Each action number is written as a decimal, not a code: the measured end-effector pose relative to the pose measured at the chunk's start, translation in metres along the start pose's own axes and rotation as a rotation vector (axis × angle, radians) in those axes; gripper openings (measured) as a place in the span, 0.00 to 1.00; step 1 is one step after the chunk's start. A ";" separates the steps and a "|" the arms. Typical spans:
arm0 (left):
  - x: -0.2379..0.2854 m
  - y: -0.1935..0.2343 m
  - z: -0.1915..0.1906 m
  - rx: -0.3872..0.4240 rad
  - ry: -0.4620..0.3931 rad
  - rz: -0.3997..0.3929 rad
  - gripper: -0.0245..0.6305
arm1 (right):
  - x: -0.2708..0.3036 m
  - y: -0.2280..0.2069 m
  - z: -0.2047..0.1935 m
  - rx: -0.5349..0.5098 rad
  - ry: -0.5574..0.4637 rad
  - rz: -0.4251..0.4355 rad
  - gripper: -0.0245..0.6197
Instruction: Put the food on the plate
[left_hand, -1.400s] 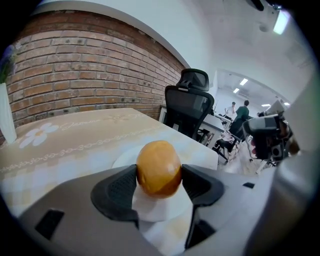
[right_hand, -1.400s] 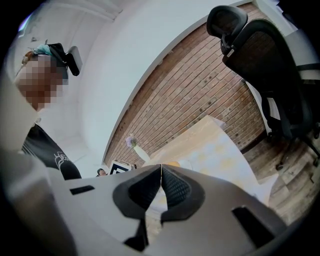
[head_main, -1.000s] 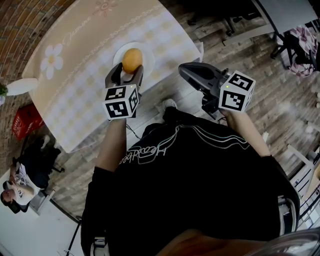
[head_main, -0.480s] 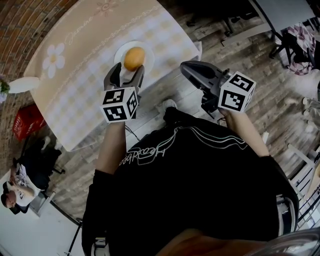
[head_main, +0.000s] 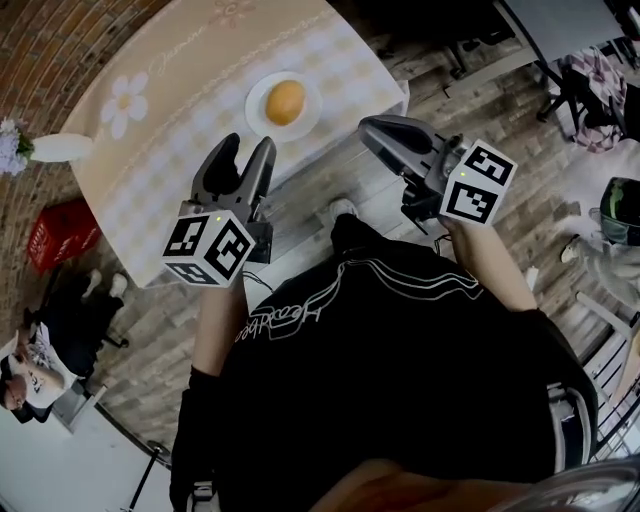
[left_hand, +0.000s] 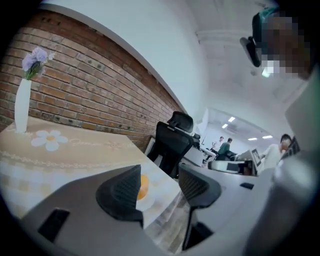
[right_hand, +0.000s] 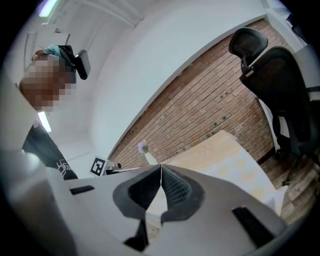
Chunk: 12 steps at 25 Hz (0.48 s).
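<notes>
- The food (head_main: 286, 101), a round orange-yellow piece, lies in the middle of the white plate (head_main: 258, 115). I judge the task done, or all but done.
- The plate stands on the table (head_main: 180, 130), close to the edge nearest the person and toward its right-hand corner.
- The left gripper (head_main: 249, 146) hangs above the near edge of the table, short of the plate and apart from it. Its jaws are spread with nothing between them, and they are closing. In the left gripper view the food shows past the left jaw, well beyond the pads.
- The right gripper (head_main: 372, 128) is held off the table's right corner, over the floor. Its jaws are pressed together tip to tip and hold nothing.
- What is left, as I judge it, is only to take both grippers clear. Nothing else that looks like food shows on the table.
- A white vase (head_main: 50, 148) with flowers stands at the far left edge, well apart from the plate.
- The cloth between vase and plate is bare, so there is room there. A black office chair (left_hand: 172, 140) stands beyond the right corner.
</notes>
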<state>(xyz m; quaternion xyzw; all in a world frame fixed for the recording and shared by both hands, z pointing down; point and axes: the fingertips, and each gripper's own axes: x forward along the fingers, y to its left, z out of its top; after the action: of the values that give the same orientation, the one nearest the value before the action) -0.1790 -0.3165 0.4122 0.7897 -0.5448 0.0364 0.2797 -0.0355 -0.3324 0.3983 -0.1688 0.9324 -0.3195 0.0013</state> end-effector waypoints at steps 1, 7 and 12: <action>-0.010 -0.008 0.003 -0.007 -0.015 -0.029 0.38 | 0.001 0.010 0.000 -0.013 -0.001 0.012 0.03; -0.056 -0.050 0.007 -0.066 -0.042 -0.197 0.17 | 0.008 0.060 -0.009 -0.073 0.014 0.074 0.03; -0.074 -0.072 -0.003 -0.018 -0.023 -0.258 0.05 | 0.004 0.082 -0.024 -0.039 0.018 0.099 0.03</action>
<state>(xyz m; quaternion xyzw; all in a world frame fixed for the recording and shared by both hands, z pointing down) -0.1448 -0.2346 0.3592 0.8510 -0.4423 -0.0140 0.2828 -0.0678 -0.2593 0.3691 -0.1195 0.9457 -0.3023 0.0053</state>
